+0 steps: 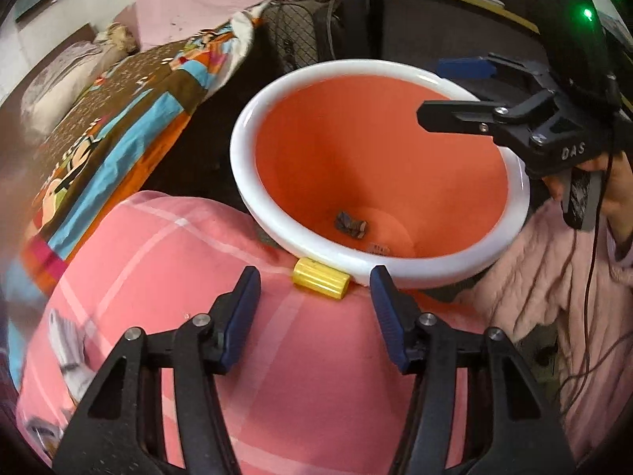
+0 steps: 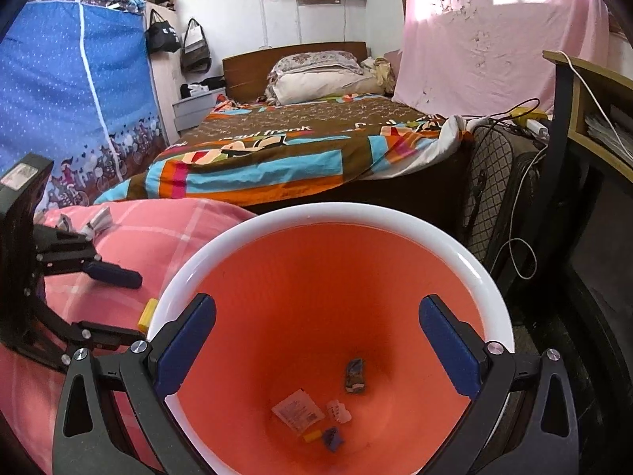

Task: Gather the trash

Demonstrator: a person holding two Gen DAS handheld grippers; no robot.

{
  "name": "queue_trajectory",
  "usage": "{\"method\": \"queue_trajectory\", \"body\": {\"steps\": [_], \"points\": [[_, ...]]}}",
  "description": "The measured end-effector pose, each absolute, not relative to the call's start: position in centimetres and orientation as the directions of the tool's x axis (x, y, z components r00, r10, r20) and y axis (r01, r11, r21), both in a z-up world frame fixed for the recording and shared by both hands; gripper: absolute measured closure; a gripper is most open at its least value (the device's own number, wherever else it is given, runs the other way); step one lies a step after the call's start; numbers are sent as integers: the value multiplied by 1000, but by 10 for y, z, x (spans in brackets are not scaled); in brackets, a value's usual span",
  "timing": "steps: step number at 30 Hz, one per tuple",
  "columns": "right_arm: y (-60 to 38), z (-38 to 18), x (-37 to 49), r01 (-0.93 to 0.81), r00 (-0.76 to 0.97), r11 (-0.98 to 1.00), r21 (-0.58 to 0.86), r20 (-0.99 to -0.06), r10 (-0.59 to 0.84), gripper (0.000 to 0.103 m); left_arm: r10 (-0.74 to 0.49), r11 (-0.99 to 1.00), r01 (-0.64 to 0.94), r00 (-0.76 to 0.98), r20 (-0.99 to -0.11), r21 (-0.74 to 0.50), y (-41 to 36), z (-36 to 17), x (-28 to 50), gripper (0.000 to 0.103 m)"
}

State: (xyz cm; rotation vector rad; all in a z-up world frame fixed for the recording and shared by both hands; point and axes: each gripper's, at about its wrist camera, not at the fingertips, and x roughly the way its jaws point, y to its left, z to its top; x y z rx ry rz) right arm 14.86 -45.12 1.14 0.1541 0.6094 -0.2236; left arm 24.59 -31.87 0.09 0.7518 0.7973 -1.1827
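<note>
Orange bin (image 2: 395,213) holds wrappers (image 2: 296,411); left hand-held gripper (image 1: 316,277) and right hand-held gripper (image 2: 316,340) both released, empty

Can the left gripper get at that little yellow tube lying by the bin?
Probably yes. The left gripper is open, nothing lies between it and the yellow tube on the pink blanket, though the bin touches the tube's far side.

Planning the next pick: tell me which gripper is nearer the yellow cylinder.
Left. The left gripper hangs just short of the yellow cylinder on the pink blanket, fingers open; the right gripper is over the bin.
</note>
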Motion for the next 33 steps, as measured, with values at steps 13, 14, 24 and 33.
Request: {"method": "queue_trajectory", "body": {"steps": [13,14,24,33], "points": [[-443,8,160,221,785,973,71,-604,-135,0,-467,95,988,155,-871,125,-320,-7,244,70],[-442,8,161,217,786,974,71,-604,-131,0,-468,96,987,156,-870,125,-320,-7,244,70],[-443,15,157,214,810,971,112,-576,-112,0,-564,223,972,193,-803,77,-298,15,243,72],[-455,35,138,303,864,940,155,-461,-202,0,-676,313,949,195,-711,-38,-326,30,219,72]]}}
